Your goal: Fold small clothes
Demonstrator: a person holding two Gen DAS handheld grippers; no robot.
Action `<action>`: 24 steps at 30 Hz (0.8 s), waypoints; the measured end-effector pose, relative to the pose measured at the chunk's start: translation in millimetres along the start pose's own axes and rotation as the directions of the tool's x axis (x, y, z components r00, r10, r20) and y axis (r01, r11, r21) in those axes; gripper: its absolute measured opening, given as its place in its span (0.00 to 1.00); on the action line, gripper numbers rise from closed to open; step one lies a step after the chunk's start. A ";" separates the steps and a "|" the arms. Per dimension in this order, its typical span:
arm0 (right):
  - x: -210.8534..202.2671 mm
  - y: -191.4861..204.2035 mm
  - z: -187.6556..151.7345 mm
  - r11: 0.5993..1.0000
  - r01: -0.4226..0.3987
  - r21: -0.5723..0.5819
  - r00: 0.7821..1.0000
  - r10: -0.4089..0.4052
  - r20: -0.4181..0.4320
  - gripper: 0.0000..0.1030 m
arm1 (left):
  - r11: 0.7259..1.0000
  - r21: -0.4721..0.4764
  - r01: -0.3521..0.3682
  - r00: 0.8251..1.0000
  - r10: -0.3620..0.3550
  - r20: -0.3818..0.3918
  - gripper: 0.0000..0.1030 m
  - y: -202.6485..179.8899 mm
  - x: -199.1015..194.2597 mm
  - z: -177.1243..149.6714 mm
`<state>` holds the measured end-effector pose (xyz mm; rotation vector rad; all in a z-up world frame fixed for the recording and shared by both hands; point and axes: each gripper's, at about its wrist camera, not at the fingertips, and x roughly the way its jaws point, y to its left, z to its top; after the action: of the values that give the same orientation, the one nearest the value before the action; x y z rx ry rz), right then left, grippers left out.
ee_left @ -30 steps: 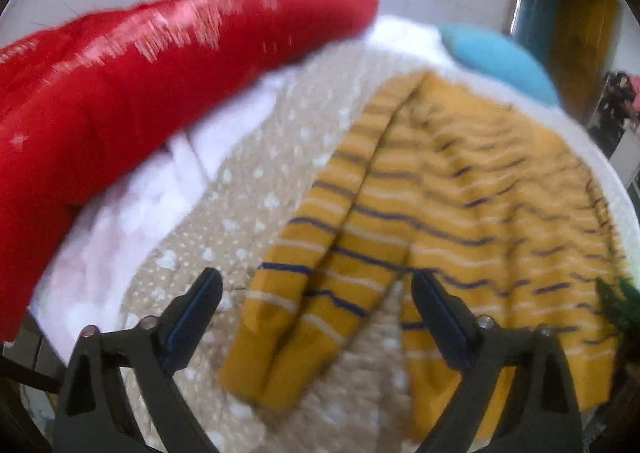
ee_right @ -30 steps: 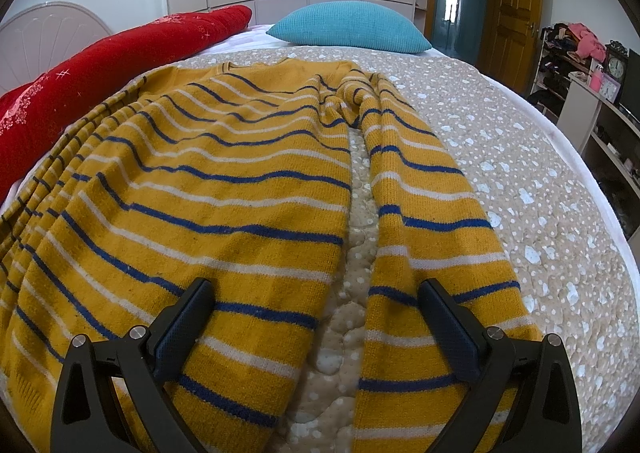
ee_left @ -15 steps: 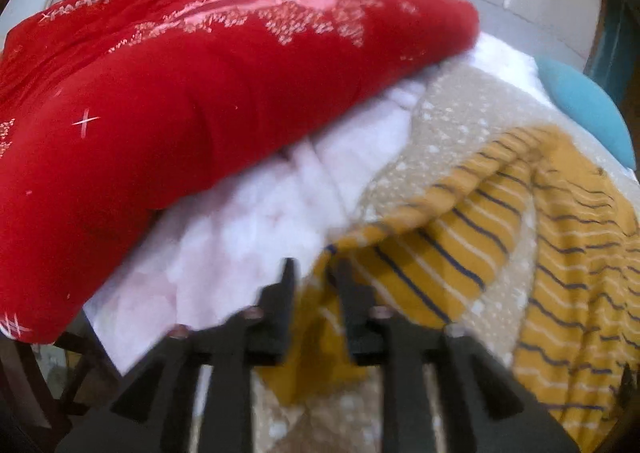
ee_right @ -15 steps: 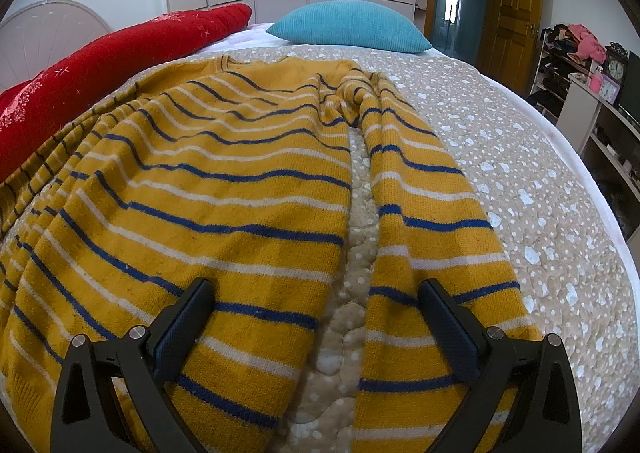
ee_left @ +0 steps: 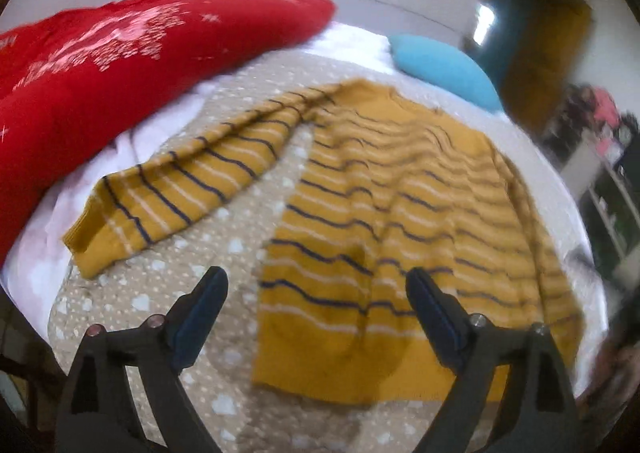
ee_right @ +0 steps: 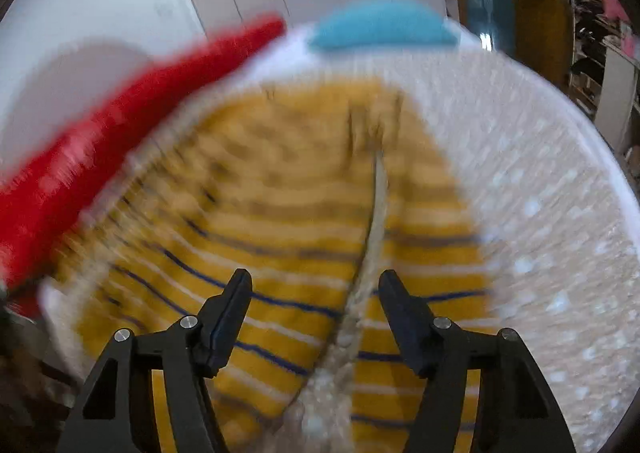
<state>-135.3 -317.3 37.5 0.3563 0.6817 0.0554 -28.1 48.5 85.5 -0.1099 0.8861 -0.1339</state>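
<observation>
Sleeve (ee_left: 176, 197) now spread out; 1 sweater (ee_left: 400, 221), 2 pillows.

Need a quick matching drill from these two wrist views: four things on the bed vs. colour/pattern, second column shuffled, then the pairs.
Column 1:
1. sweater
2. long pillow
3. small pillow
4. bedspread

Column 2:
A. plain blue
B. beige with white dots
C. mustard with dark and white stripes
D. red with pale print

Pairs: 1-C, 2-D, 3-A, 4-B

Striped mustard sweater (ee_left: 400, 213) flat on bed (ee_left: 160, 293)
</observation>
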 end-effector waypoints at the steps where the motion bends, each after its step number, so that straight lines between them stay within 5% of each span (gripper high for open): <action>1: -21.0 -8.3 2.8 0.999 0.049 -0.012 0.997 -0.049 0.051 0.70 | 1.000 0.015 -0.012 1.000 0.013 -0.010 0.87 -4.0 4.2 -3.1; 3: -41.5 -23.7 3.6 0.988 0.147 -0.052 0.987 -0.143 0.071 0.71 | 1.000 0.010 -0.007 0.999 0.007 -0.033 0.87 -3.8 9.9 -9.4; 5: -46.0 -39.3 -3.9 0.985 0.162 -0.061 0.987 -0.161 0.018 0.71 | 1.000 -0.009 0.015 0.998 -0.016 -0.063 0.87 -3.4 16.3 -13.3; 9: -40.8 -35.3 -34.5 0.986 0.089 -0.144 0.988 -0.106 -0.112 0.71 | 1.000 -0.014 0.017 0.996 -0.018 -0.085 0.87 -0.6 17.8 -21.0; 13: -11.9 -5.5 -75.6 0.953 0.079 -0.293 0.985 -0.120 -0.122 0.65 | 1.000 -0.008 -0.014 0.996 0.013 -0.089 0.87 0.5 18.9 -24.2; 15: 9.2 7.2 -89.1 0.907 0.152 -0.393 0.966 -0.220 -0.136 0.26 | 0.999 -0.003 -0.033 0.996 0.032 -0.085 0.87 2.8 16.5 -24.8; 16: 12.3 7.8 -89.4 0.894 0.166 -0.417 0.958 -0.247 -0.149 0.14 | 0.999 -0.001 -0.039 0.996 0.039 -0.078 0.87 4.5 14.6 -24.3; 19: -7.3 -10.5 -57.5 0.932 0.143 -0.333 0.971 -0.197 -0.136 0.08 | 0.999 0.002 -0.041 0.997 0.041 -0.058 0.87 10.3 9.6 -20.2; 22: -34.0 -55.1 -2.1 0.951 0.239 -0.195 0.969 -0.247 -0.018 0.08 | 0.999 0.001 -0.046 0.998 0.046 -0.040 0.87 14.5 7.4 -12.3; 24: -47.3 -97.2 33.0 0.947 0.318 -0.037 0.948 -0.316 0.042 0.08 | 0.998 -0.004 -0.056 0.998 0.056 -0.029 0.87 18.6 8.8 -6.1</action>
<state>-157.8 -426.4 56.8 0.2019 0.6946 -0.2420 -26.0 65.2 72.1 -0.0871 0.9177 -0.0811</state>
